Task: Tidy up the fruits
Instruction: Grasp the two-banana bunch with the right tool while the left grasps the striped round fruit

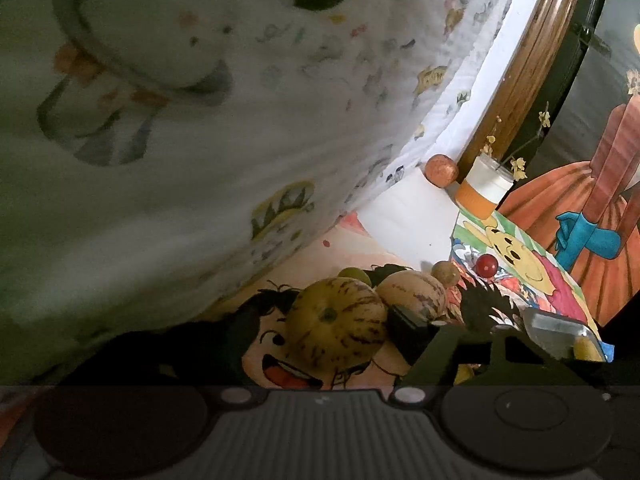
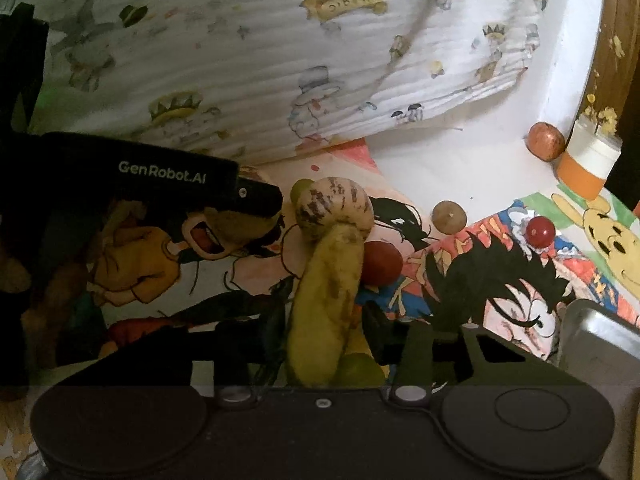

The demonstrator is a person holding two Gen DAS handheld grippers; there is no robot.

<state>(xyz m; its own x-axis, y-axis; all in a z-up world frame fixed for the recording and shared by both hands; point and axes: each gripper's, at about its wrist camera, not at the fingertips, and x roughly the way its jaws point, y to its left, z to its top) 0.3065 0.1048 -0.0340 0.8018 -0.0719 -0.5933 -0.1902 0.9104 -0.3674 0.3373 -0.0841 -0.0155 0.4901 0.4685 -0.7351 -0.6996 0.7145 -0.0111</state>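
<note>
While cartoon drawings lie beneath, banana [image 2: 324,304] sits between right claw [image 2: 320,336] fingers.

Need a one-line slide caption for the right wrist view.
Right gripper closed on a banana among striped melons and small fruits on a cartoon-print cloth.

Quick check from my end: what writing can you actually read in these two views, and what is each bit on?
"GenRobot.AI": white letters on the black left claw, seen in the right wrist view.
"Magic": yellow ribbon banner printed on the white quilt.
The yellow banner on the quilt in the left wrist view: too blurred to read.
</note>
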